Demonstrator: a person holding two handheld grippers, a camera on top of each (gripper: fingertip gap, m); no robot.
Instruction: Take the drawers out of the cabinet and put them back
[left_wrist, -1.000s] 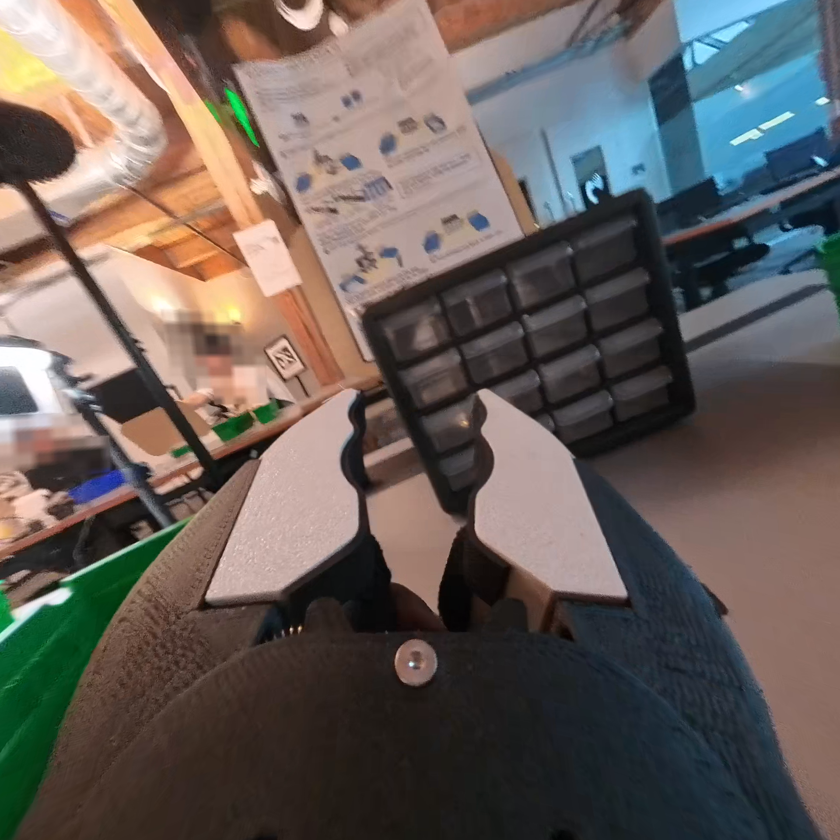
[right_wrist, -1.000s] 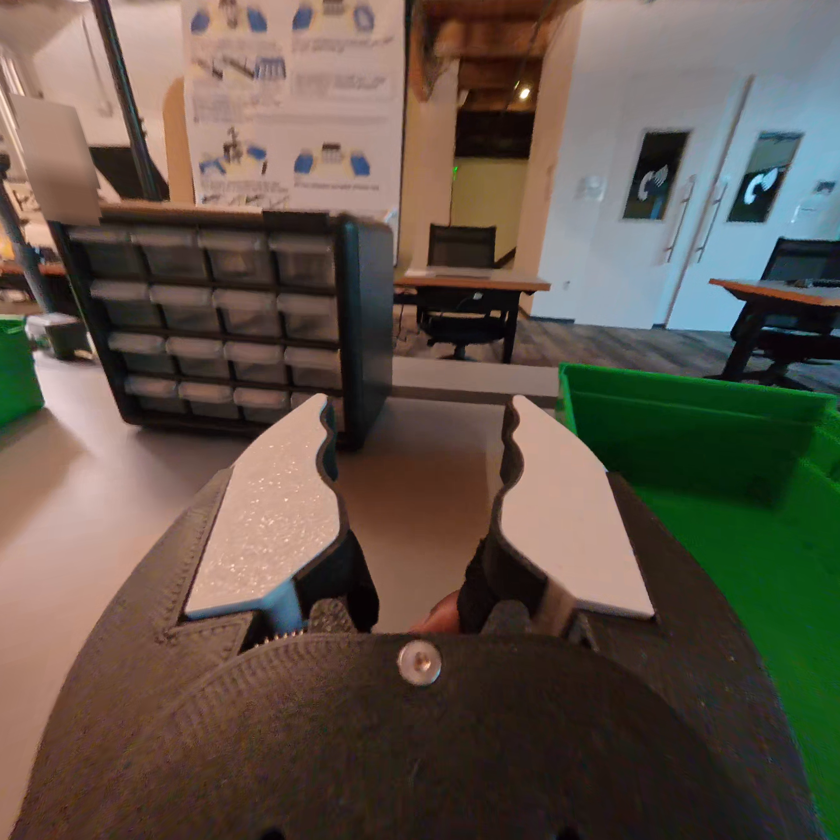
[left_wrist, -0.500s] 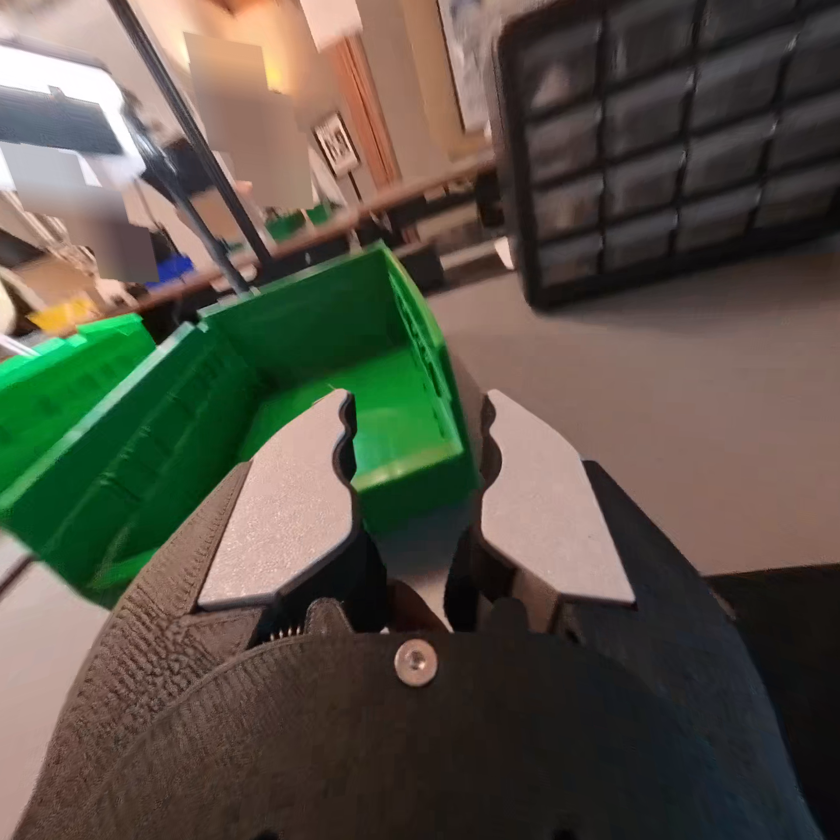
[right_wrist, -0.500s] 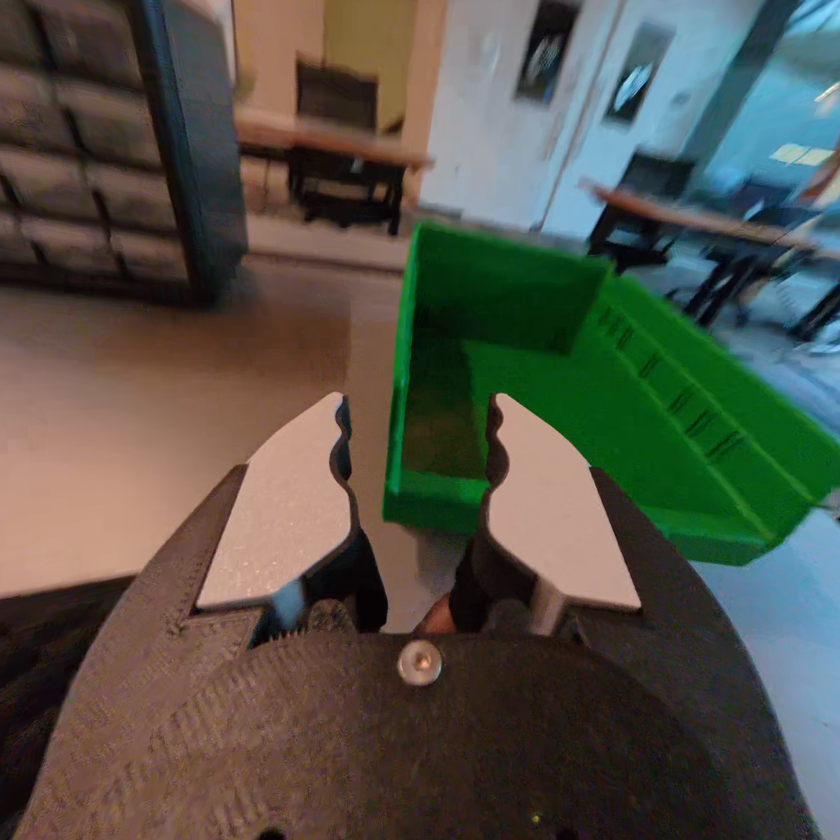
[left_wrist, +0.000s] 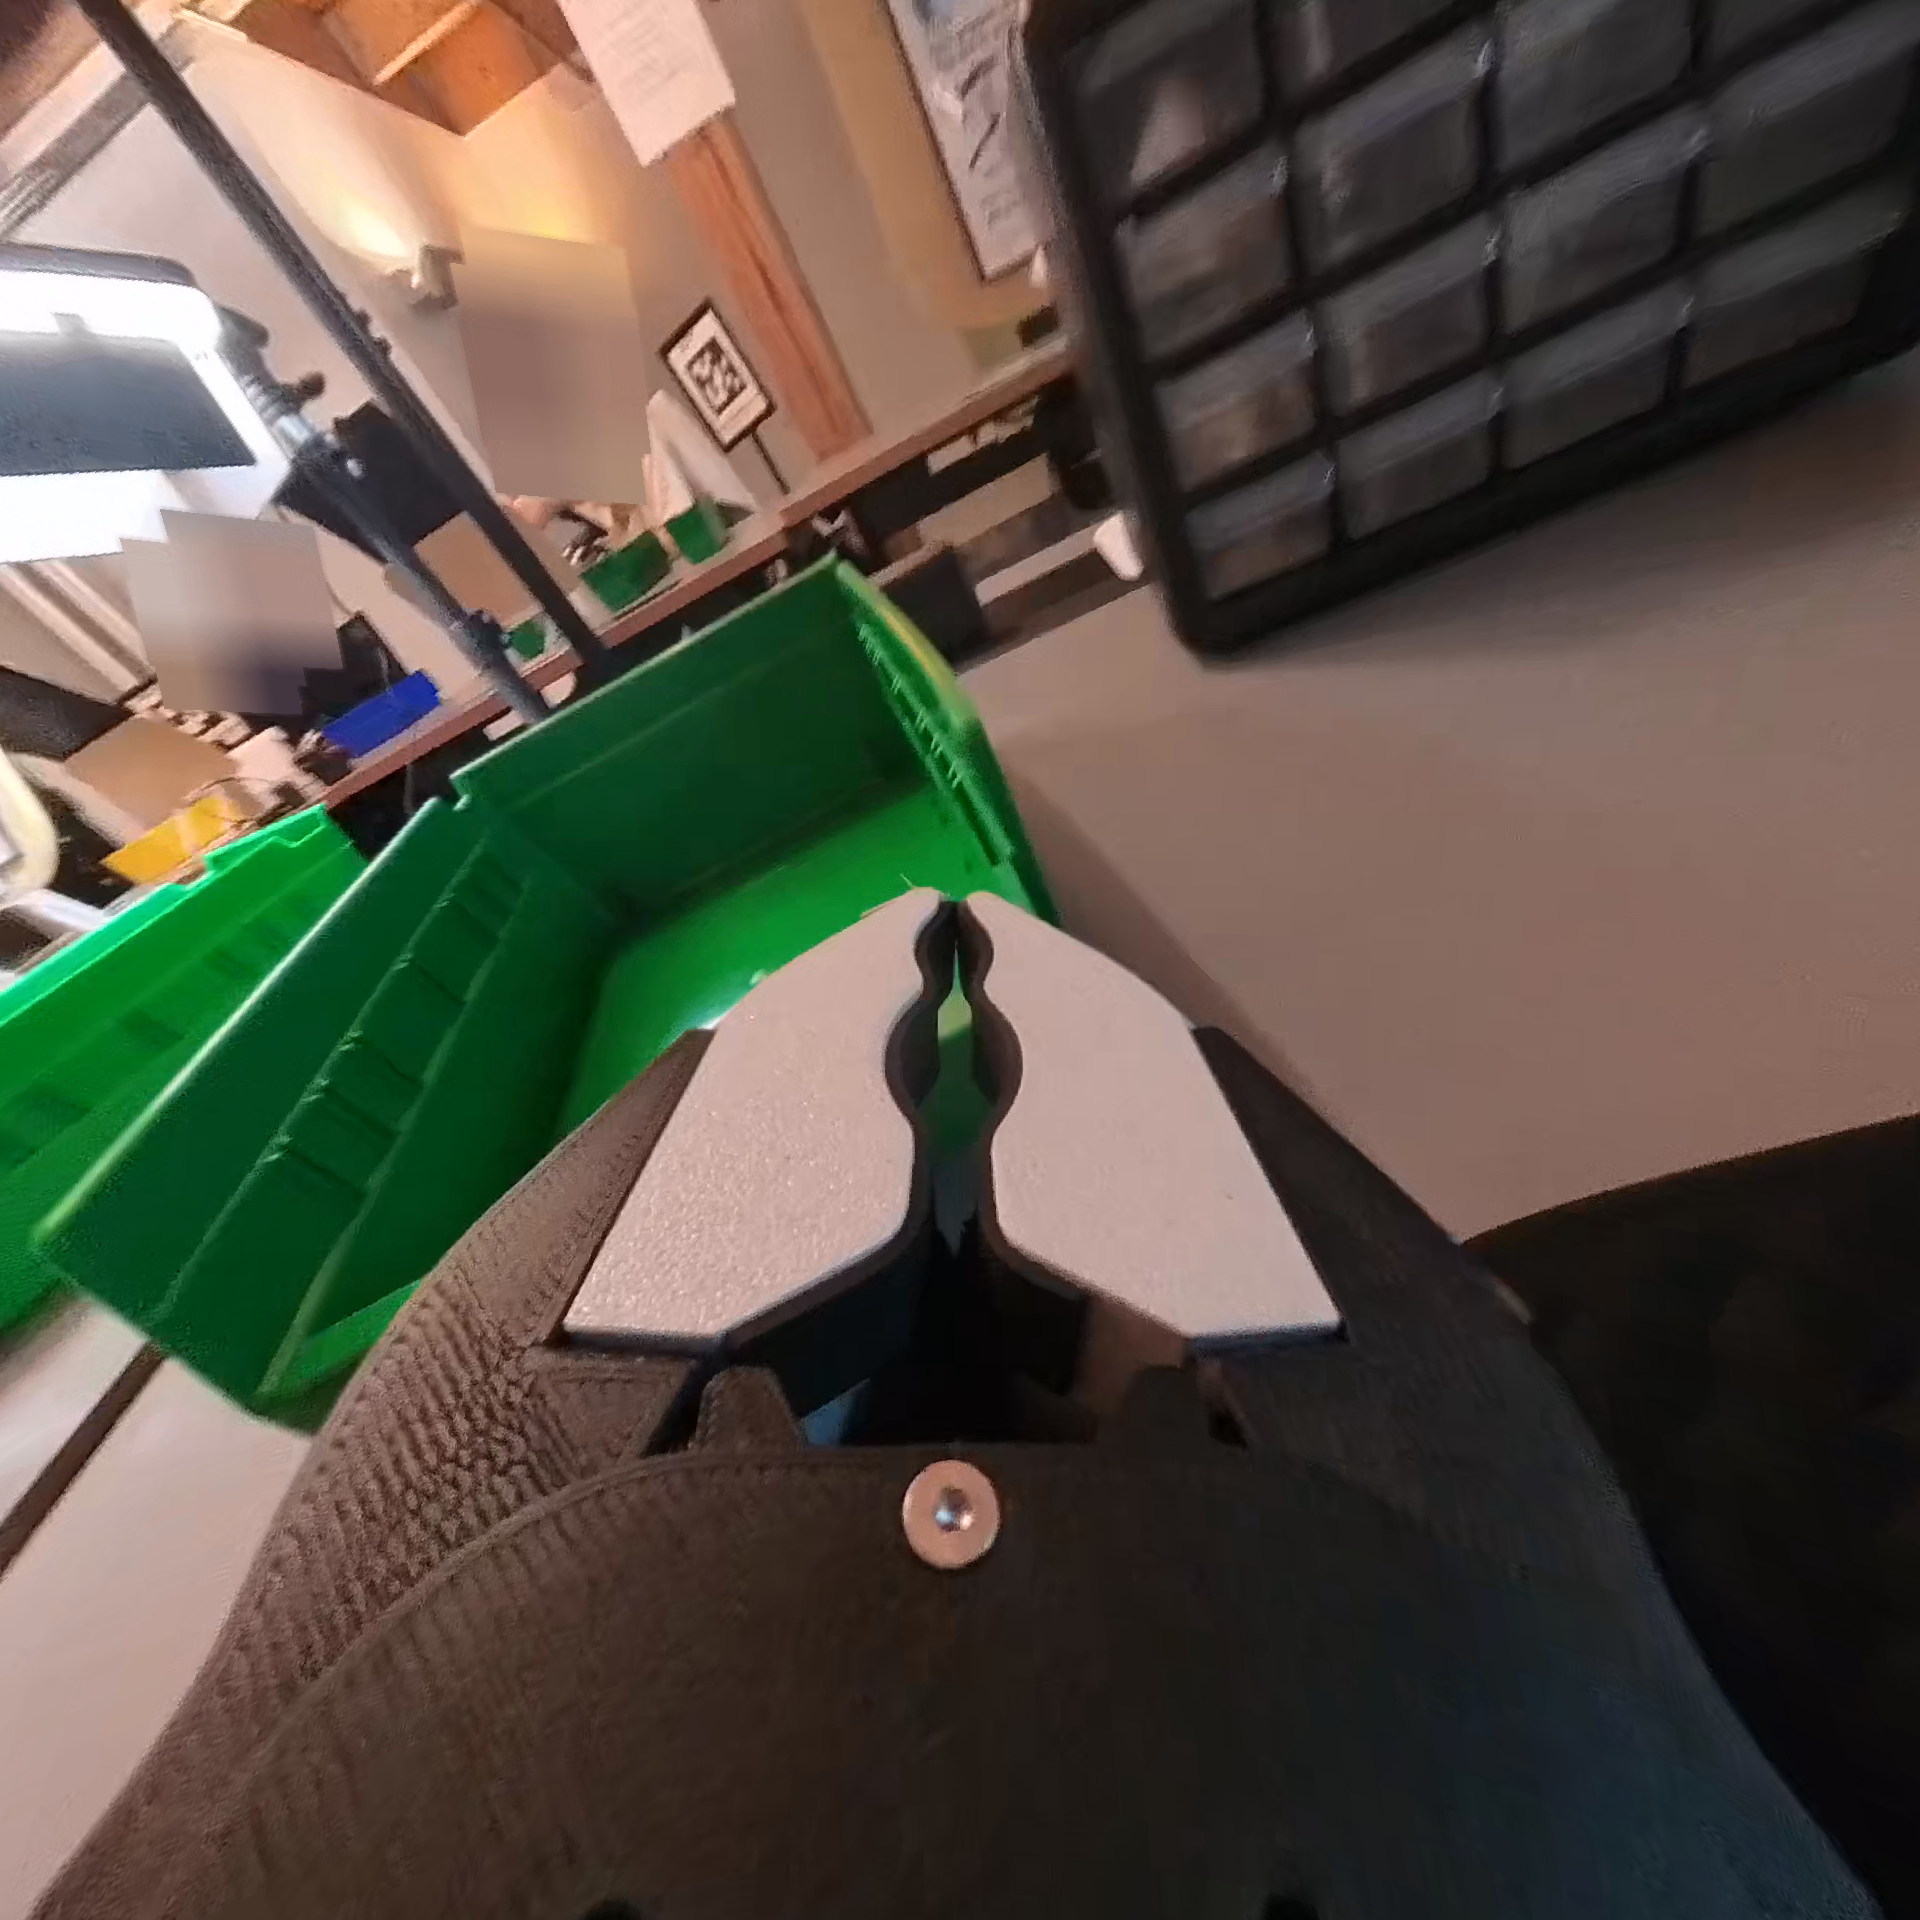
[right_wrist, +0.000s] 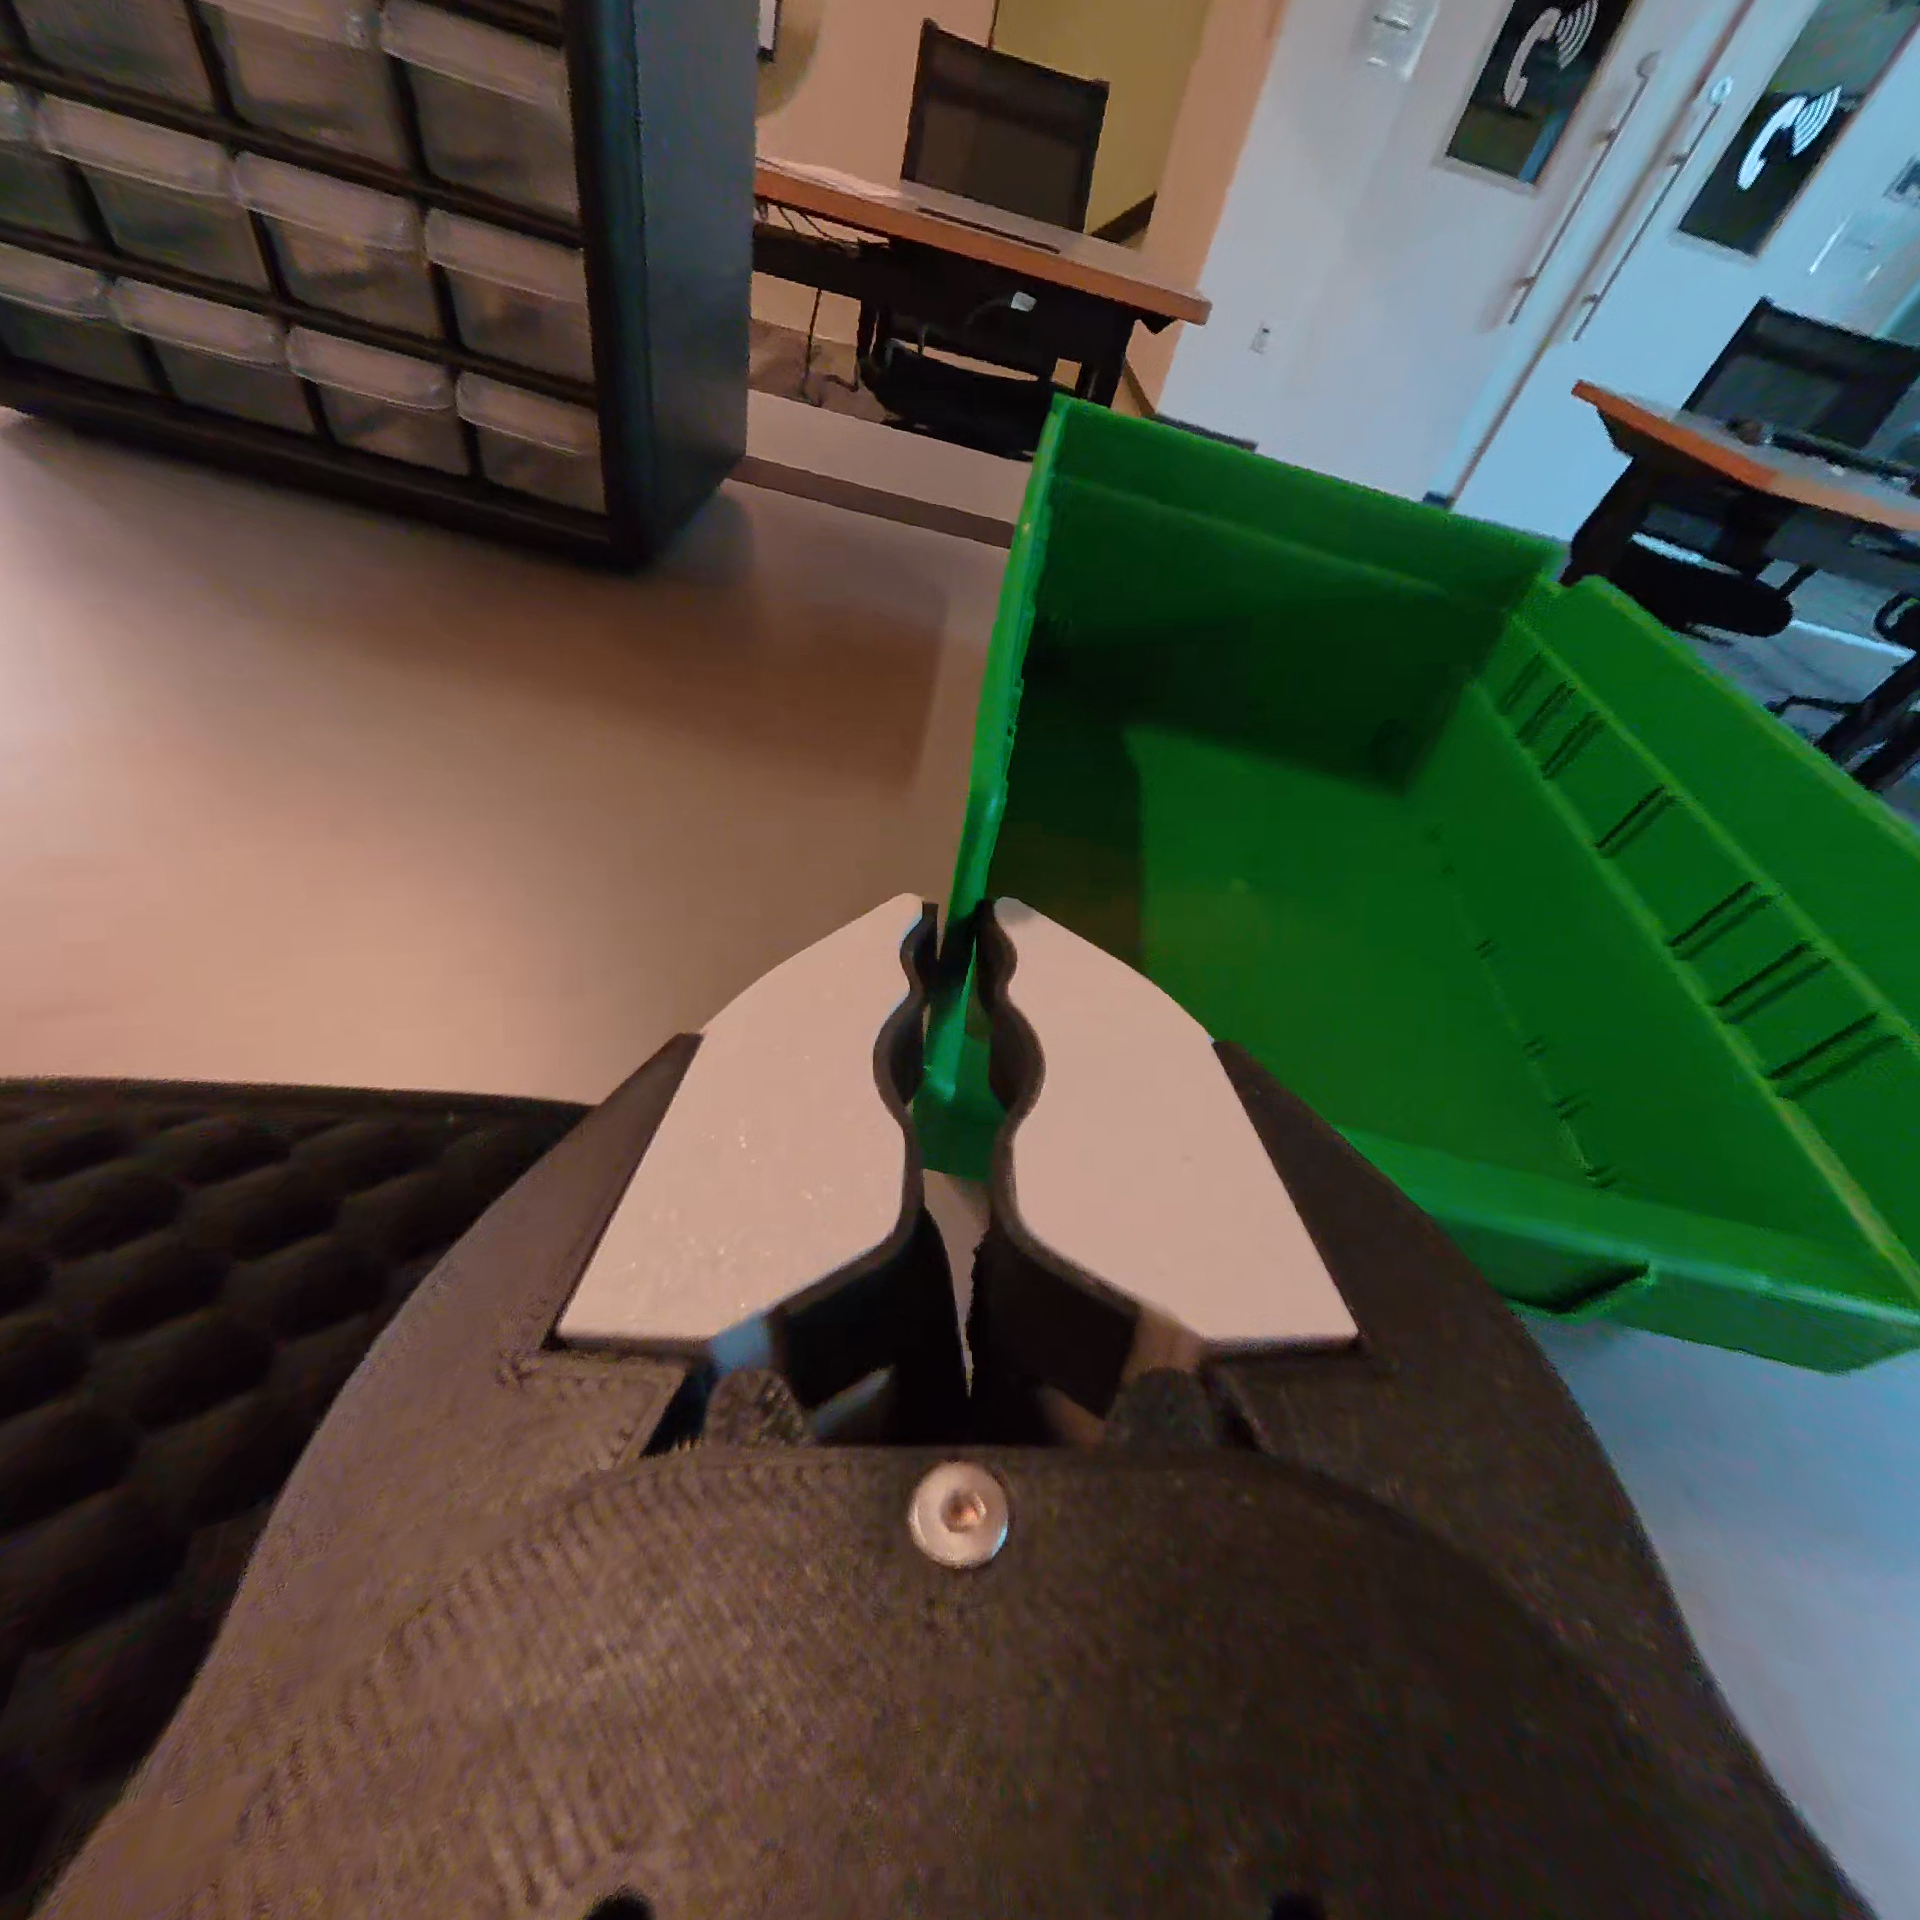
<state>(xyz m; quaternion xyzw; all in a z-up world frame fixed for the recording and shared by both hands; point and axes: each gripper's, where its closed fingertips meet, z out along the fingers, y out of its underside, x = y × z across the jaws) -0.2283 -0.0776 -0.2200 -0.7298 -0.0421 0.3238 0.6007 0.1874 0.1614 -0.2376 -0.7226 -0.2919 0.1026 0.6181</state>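
Note:
The black cabinet (left_wrist: 1507, 312) with several clear drawers stands on the grey table at the far right of the left wrist view. It also shows at the far left of the right wrist view (right_wrist: 312, 260). All drawers in view sit in their slots. My left gripper (left_wrist: 956, 920) is shut on the right wall of a green bin (left_wrist: 675, 790); green shows in the gap between the fingers. My right gripper (right_wrist: 956, 925) is shut on the left wall of another green bin (right_wrist: 1299, 644), near its front corner.
A second green bin (left_wrist: 156, 987) lies left of the one held by the left gripper. A black textured object sits at the near table edge (right_wrist: 156, 1299), also seen in the left wrist view (left_wrist: 1714, 1403). Bare grey table (right_wrist: 416, 779) lies before the cabinet. Desks and chairs stand behind.
Both grippers turned away from the cabinet, dropped towards the green bins at either side, and closed from open onto the bins' inner walls.

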